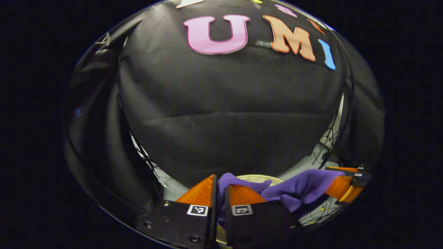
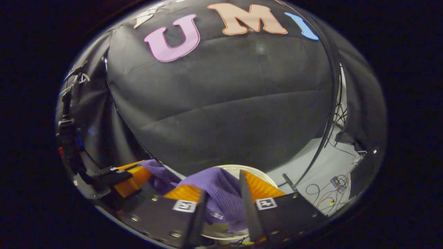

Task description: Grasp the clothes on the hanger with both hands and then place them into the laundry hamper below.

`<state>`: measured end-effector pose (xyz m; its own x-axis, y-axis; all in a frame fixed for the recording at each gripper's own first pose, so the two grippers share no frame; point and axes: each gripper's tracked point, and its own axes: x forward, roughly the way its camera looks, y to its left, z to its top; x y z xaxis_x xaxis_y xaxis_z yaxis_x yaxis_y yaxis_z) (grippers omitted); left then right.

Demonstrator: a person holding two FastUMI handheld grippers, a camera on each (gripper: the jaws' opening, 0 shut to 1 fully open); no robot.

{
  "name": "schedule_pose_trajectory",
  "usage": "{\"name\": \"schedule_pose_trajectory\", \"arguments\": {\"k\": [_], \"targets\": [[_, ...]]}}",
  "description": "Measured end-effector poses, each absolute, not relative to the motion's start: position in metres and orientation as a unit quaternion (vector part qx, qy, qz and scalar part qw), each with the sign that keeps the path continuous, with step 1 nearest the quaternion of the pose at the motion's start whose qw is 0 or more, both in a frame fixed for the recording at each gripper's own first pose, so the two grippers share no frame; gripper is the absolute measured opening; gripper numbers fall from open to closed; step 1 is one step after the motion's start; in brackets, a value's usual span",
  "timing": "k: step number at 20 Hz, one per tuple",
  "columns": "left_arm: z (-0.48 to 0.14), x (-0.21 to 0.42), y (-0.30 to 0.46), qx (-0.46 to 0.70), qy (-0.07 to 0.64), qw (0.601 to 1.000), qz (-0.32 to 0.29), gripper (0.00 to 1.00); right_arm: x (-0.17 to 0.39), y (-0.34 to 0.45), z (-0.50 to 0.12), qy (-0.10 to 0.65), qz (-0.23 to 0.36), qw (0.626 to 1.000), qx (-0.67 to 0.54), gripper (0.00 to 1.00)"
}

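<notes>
cloth (image 1: 304, 186) sits pinched in both our grippers, left (image 1: 218, 193) and right (image 2: 221, 200), over the hamper (image 2: 256, 173); uneven release could drape it on the rim.

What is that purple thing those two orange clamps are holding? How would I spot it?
Start at the black cloth wall, then look down to the round white laundry hamper at its foot. Above its rim hangs a soft purple knitted garment, pinched between the orange fingers of the right gripper and the left gripper; it is the only purple, ribbed fabric there.
</notes>
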<state>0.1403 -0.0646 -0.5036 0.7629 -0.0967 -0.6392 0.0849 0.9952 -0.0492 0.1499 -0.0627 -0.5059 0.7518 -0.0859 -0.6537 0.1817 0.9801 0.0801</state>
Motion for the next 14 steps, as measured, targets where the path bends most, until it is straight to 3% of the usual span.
{"name": "schedule_pose_trajectory", "arguments": {"k": [2, 3, 14], "targets": [[-0.524, 0.126, -0.068, -0.012, 0.38, 0.924, -0.053, 0.71, 0.148, -0.065, -0.51, 0.347, -0.081, 0.932, 0.067, 1.0], [-0.537, 0.127, -0.06, -0.015, 0.382, 0.923, -0.046, 1.0, 0.147, -0.066, -0.51, 0.346, -0.084, 0.932, 0.065, 0.99], [-0.45, 0.12, -0.036, -0.046, 0.325, 0.944, -0.03, 0.97, 0.15, -0.042, -0.444, 0.3, -0.079, 0.948, 0.074, 0.99]]}}
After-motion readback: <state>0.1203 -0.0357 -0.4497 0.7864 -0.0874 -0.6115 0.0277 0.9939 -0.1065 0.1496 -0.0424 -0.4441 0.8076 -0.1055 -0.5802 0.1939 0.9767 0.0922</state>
